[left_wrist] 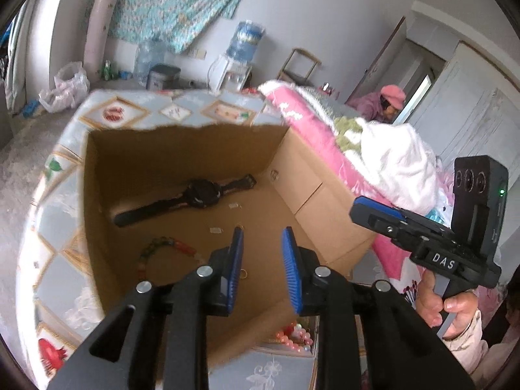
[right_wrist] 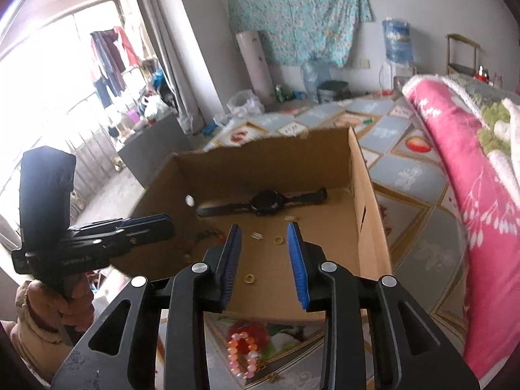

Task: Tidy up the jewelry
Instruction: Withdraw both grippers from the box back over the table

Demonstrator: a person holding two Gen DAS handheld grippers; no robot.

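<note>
Claws both tilted down over cardboard box (left_wrist: 182,162), left claw (left_wrist: 262,239) and right claw (right_wrist: 264,237) parted, empty.

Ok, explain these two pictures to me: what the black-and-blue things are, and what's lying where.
Each is a hand-held tool, a two-fingered clamp with a camera looking along its fingers. One picture is from the left tool, the other from the right tool; each also shows the other tool in a person's hand. Both stand open, holding nothing. Below sits a cardboard box on a patterned cloth. Inside are a black watch, a coloured bead bracelet and gold rings. A pink bead bracelet lies outside.
</note>
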